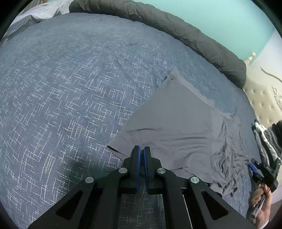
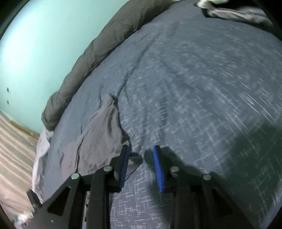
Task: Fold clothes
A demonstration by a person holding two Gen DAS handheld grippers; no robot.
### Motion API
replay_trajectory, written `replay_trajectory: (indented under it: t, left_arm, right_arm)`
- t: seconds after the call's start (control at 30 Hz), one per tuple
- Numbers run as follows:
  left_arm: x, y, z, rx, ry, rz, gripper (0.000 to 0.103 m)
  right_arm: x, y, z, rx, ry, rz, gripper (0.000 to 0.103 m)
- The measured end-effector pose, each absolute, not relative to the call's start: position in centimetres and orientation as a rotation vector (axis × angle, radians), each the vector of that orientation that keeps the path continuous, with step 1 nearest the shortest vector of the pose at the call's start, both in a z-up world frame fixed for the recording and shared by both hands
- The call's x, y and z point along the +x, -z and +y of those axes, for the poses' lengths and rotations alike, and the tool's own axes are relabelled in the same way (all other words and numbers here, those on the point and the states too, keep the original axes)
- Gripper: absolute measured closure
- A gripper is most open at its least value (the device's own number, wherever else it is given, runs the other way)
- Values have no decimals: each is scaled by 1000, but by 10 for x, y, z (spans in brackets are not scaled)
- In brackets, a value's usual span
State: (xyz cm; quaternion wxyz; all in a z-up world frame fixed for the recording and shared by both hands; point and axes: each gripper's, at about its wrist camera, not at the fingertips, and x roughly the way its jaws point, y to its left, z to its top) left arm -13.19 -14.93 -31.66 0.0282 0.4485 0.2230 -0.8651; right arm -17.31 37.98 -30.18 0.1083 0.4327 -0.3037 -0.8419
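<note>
while the bed lies spread with a blue patterned cover, both tools hang over one grey garment.
left wrist view: the left gripper is clenched, its blue pads nearly together at the near edge of the grey garment; whether cloth is pinched i cannot tell.
garment: it lies on the bedspread, smooth towards the far corner, rumpled on the right.
edge of view: a hand grips the other tool at far right.
back: a dark rolled duvet runs along the teal wall.
right wrist view: the right gripper is released, jaws apart, nothing between them.
garment: the grey cloth lies just left of its left finger.
</note>
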Motion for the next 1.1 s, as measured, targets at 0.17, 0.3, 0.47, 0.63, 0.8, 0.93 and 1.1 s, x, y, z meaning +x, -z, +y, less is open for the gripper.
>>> replay_trajectory:
  t: [0.17, 0.3, 0.47, 0.63, 0.8, 0.93, 1.1]
  left_arm:
    - [-140, 318, -146, 1386, 2671, 686, 99]
    - [-146, 321, -144, 1387, 2672, 686, 99]
    - [-148, 321, -145, 1386, 2672, 696, 99]
    - [-148, 321, -147, 1376, 2672, 706, 99]
    - [-146, 319, -150, 1354, 2667, 714, 99]
    - [-143, 317, -153, 1334, 2662, 716, 99]
    - [-142, 317, -157, 1325, 2655, 732, 99]
  right_arm:
    - [-178, 308, 367, 1305, 2458, -783, 89]
    - [-174, 302, 368, 1302, 2489, -767, 101]
    - [-165, 289, 387, 1262, 2496, -882, 101]
    - [-168, 309, 404, 1356, 2460, -1030, 101]
    - [-165, 307, 403, 1373, 2489, -1019, 101]
    - [-163, 310, 403, 1380, 2470, -1052, 101]
    - [-164, 307, 399, 1370, 2443, -1028, 101]
